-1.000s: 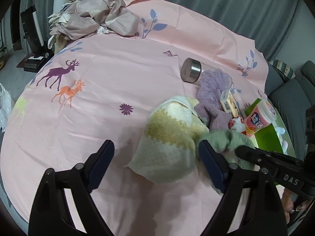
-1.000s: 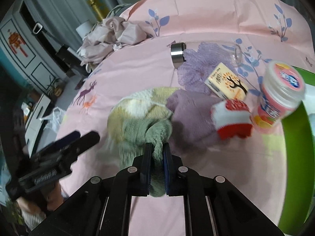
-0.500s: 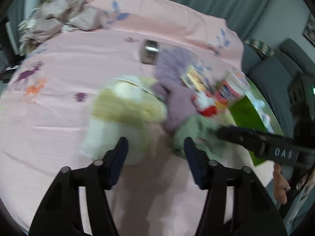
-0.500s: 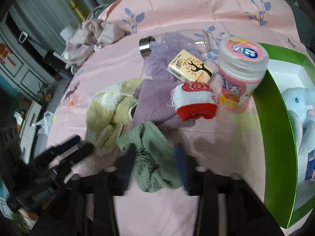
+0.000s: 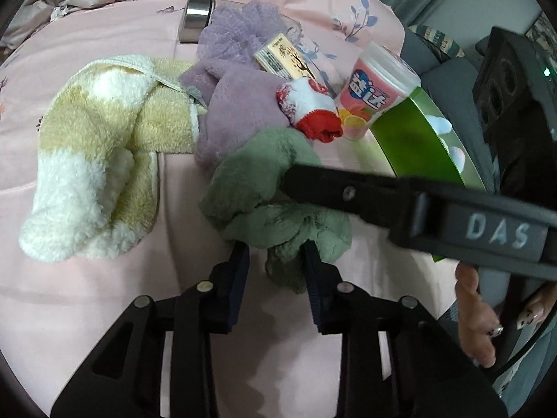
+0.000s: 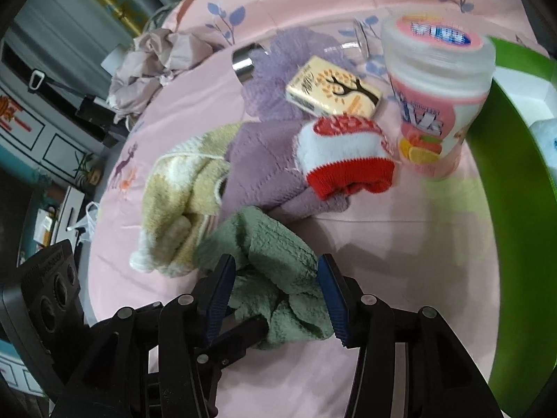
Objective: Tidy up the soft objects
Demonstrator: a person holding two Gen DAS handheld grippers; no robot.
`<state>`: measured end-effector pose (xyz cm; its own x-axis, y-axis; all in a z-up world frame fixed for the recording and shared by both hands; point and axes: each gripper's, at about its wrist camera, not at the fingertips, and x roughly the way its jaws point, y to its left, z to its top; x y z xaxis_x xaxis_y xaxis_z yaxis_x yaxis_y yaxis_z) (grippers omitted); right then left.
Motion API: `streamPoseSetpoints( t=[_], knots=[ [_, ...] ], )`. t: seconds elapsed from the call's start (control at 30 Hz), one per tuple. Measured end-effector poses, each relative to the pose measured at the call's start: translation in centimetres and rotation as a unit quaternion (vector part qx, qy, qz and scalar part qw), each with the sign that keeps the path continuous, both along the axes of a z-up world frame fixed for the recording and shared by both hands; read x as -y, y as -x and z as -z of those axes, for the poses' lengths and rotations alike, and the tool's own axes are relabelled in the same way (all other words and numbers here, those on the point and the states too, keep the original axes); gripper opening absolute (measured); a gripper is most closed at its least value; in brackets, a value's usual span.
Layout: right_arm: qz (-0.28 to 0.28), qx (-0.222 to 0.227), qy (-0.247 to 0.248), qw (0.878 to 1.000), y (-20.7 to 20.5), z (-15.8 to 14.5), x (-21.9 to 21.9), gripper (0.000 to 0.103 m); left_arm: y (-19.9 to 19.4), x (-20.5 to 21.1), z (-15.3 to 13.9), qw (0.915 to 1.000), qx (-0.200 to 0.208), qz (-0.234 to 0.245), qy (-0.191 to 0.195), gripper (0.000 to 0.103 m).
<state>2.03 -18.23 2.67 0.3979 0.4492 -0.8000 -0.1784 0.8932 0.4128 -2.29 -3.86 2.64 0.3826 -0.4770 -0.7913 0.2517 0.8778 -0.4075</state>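
Observation:
A crumpled green fleece cloth (image 5: 264,181) lies on the pink sheet (image 5: 87,313), and both grippers are at it. My left gripper (image 5: 275,254) is closing with the cloth's near fold between its jaws. The right pad touches the cloth, while a gap shows at the left pad. In the right wrist view the same green cloth (image 6: 275,254) sits between the jaws of my right gripper (image 6: 276,278), which stand apart and do not squeeze it. A right finger (image 5: 348,191) crosses over the cloth in the left wrist view.
Beside the green cloth lie a yellow-white towel (image 5: 104,146), a purple cloth (image 5: 240,104) and a red-white sock (image 5: 310,104). Behind are a pink jar (image 5: 372,94), a small card box (image 5: 285,55), a metal-capped bottle (image 5: 195,21) and a purple puff (image 5: 243,31). A green box (image 5: 417,139) stands right.
My right gripper, earlier shut on the green cloth, has opened and let it rest. My left gripper swung right from the yellow towel to the green cloth and narrowed its jaws.

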Motion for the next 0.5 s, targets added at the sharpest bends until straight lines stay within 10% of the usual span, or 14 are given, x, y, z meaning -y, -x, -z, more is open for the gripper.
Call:
streamPoseSetpoints(
  t=[0.23,0.5],
  knots=[
    [-0.019,-0.016,-0.014,1.0,-0.6,1.4,-0.6,0.05,-0.6,0.0,0.3,0.9998,-0.001,-0.014,0.017,0.023],
    [-0.037,-0.026,-0.051,0.998,-0.6,1.9,-0.6,0.026,-0.8,0.0,0.1,0.9994,0.01,-0.016,0.028,0.014]
  ],
)
